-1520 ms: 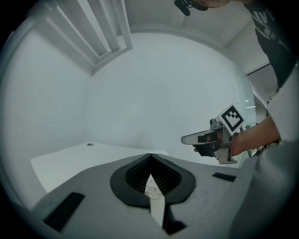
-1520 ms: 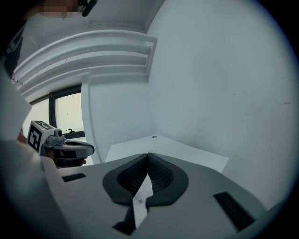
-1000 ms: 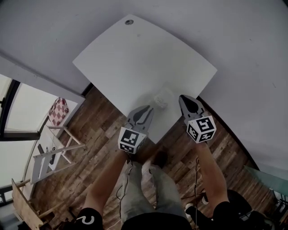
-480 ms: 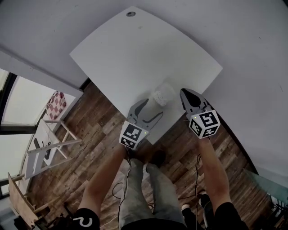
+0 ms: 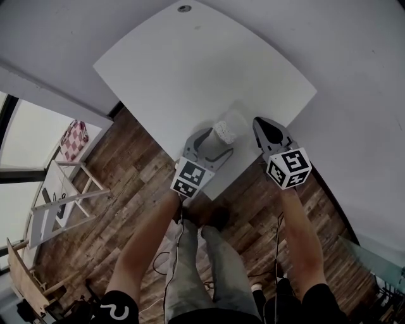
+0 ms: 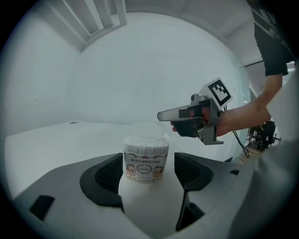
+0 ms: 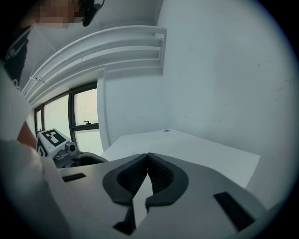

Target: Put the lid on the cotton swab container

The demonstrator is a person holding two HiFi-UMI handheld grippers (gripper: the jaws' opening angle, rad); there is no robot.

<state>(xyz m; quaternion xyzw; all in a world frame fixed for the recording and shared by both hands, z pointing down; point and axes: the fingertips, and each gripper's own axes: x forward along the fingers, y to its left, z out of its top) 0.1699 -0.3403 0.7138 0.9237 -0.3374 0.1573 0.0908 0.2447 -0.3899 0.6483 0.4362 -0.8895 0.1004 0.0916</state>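
The cotton swab container [image 5: 224, 131] [image 6: 145, 149], a small labelled tub with no lid on its white swab tips, stands upright near the white table's [image 5: 190, 69] front edge. A faint clear lid [image 5: 236, 119] seems to lie just beyond it. My left gripper [image 5: 214, 143] [image 6: 148, 161] has its jaws opening, one on each side of the container, and the pads do not touch it. Just right of the container my right gripper [image 5: 262, 126] [image 7: 148, 155] [image 6: 163, 115] is shut with nothing in it.
A round cable hole [image 5: 184, 8] sits at the table's far corner. White walls enclose the table at the back and right. Below the front edge lies wooden floor [image 5: 133, 183], with a wooden rack [image 5: 63, 202] and a window at left.
The left gripper's jaws went from shut to wide open and moved forward to either side of the container. The right gripper stayed shut beside it.
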